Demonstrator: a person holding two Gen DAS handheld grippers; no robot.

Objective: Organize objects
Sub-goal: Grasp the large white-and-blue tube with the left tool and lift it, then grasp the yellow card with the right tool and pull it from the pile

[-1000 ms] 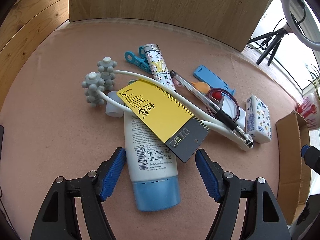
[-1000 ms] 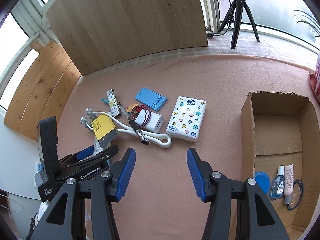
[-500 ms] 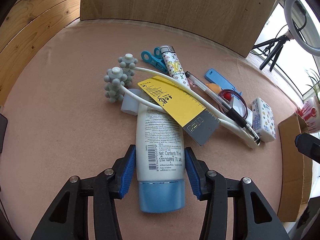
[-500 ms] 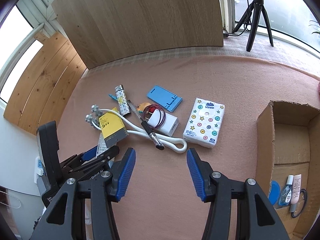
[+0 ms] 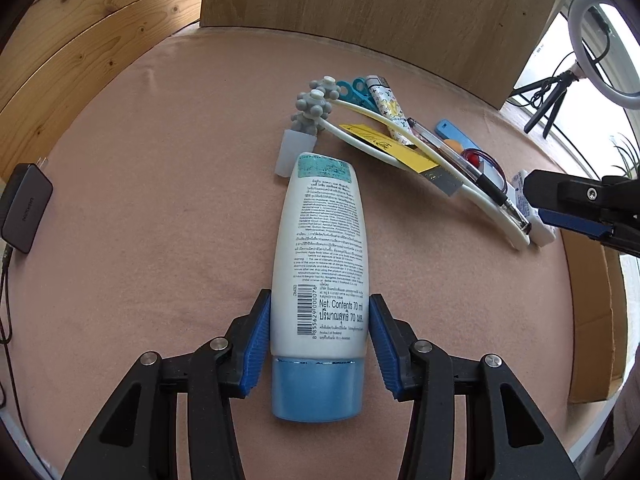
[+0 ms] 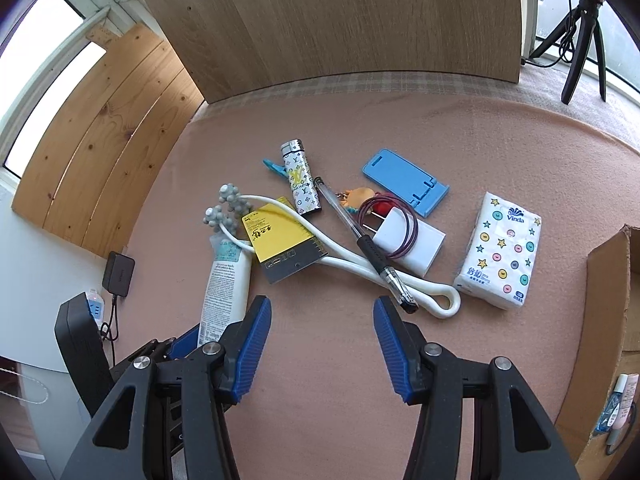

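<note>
From the left wrist view, the left gripper has closed in since a second ago: then its blue pads stood wide of the lotion tube, and now each pad presses a side of the tube just above its blue cap. The tube has also come free of the pile. Earlier the yellow ruler card and the white massager loop lay across its upper half; now the tube lies clear of them, nearer the camera on the pink mat, its crimped end close to a small translucent cap. It is a white tube, flat-sided, printed with small text and a barcode, lying lengthways between the fingers with the cap end toward the gripper. A black power adapter sits at the mat's left edge.

From the right wrist view, the right gripper hangs over bare mat with its jaws about half apart and nothing between them, the same gap as before. The pile now sits closer and larger in this view: a patterned lighter, a pen, a white charger with a purple cable, a blue phone stand and a tissue pack. The tube shows at lower left, its cap end hidden behind the gripper. A cardboard box stands at the right edge.
</note>
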